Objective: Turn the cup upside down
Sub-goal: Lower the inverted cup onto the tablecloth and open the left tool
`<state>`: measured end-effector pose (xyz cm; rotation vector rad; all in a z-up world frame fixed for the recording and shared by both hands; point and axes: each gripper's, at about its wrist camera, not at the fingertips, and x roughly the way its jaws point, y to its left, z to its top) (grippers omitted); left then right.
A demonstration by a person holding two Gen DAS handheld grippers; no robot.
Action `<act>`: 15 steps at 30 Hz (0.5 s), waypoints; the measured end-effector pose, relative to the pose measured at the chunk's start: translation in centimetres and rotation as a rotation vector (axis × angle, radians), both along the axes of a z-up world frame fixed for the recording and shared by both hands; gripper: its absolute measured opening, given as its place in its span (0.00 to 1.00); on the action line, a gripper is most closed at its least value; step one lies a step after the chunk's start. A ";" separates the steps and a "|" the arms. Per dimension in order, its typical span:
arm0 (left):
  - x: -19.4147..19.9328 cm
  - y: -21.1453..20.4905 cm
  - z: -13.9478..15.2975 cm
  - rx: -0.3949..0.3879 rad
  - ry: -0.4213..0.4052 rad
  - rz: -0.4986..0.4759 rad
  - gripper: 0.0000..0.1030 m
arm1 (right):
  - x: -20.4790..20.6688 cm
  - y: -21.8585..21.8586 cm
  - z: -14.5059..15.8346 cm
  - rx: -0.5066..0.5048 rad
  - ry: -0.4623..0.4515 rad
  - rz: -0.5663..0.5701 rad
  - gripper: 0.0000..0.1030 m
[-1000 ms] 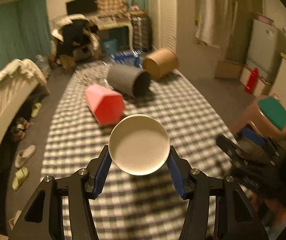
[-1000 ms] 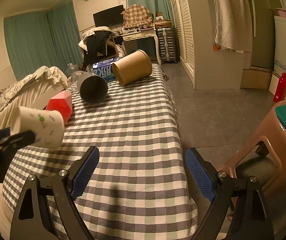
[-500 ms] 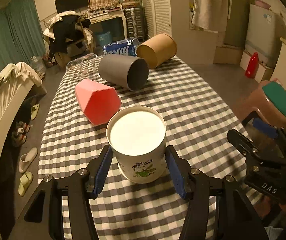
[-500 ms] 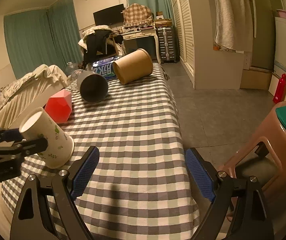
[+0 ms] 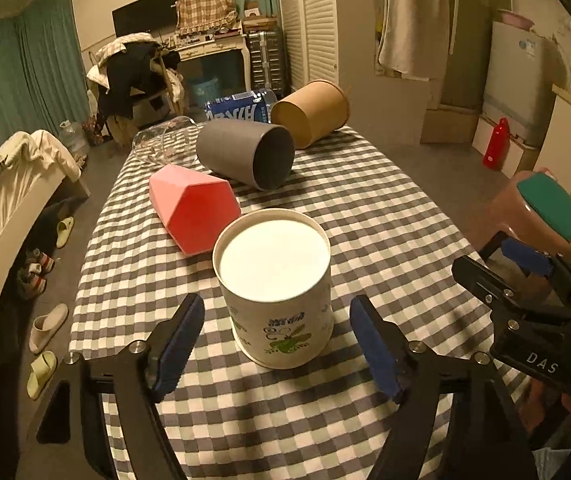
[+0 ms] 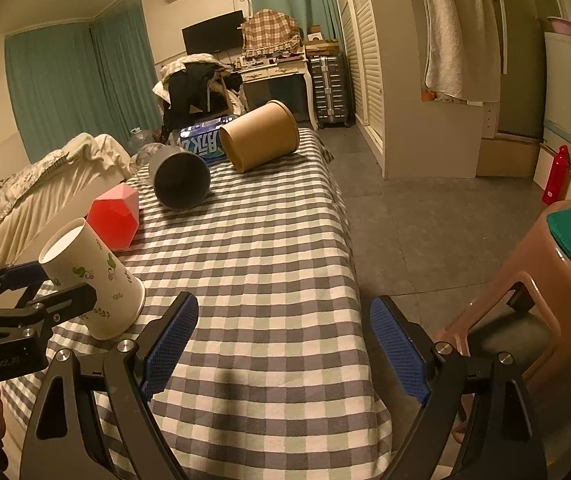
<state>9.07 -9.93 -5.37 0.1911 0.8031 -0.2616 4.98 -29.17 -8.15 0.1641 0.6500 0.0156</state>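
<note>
Ahead of our left gripper (image 5: pixel 277 340) the checked tablecloth (image 5: pixel 385 220) carries a row of toppled things. A red hexagonal cup (image 5: pixel 193 208) lies on its side just beyond and to the left of the left-hand finger, its flat end facing us. Behind it lies a grey cup (image 5: pixel 245 154), open mouth turned toward us, then a brown paper cup (image 5: pixel 311 114) further back and to the right, also on its side. A blue-labelled bottle (image 5: pixel 237 110) and a clear glass (image 5: pixel 161 144) lie at the far edge; whether the glass touches the grey cup we cannot tell through the lens distortion. None of these lies between our fingers and the paper cup.

The white paper cup (image 5: pixel 275 284) with green leaf print stands mouth-down on the cloth, its flat base up, directly between the left gripper's blue pads (image 5: pixel 175 344). Those pads are spread wide, with a clear gap on each side of the cup, so nothing is grasped. We hold this gripper low and nearly level, pointed along the table.

From the right wrist view the same cup (image 6: pixel 93 276) appears near the table's near left corner. Our right gripper (image 6: pixel 285 344) hangs over the near edge of the cloth, fingers parted and empty, well to the cup's right. A pink stool (image 6: pixel 545 280) with a green seat stands on the floor beyond its right finger.
</note>
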 end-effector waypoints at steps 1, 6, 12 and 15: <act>-0.1 0.1 0.1 -0.009 -0.001 0.002 0.78 | -0.1 0.0 0.0 -0.004 -0.004 -0.001 0.86; -0.7 1.0 1.0 -0.079 -0.010 0.013 0.78 | -0.4 -0.2 0.2 -0.020 -0.017 -0.018 0.86; -2.2 2.4 3.2 -0.146 -0.079 0.019 0.78 | -0.9 0.2 1.8 -0.026 -0.057 -0.017 0.86; -3.0 3.8 4.6 -0.187 -0.132 0.034 0.78 | -1.3 1.0 3.6 -0.040 -0.087 -0.009 0.86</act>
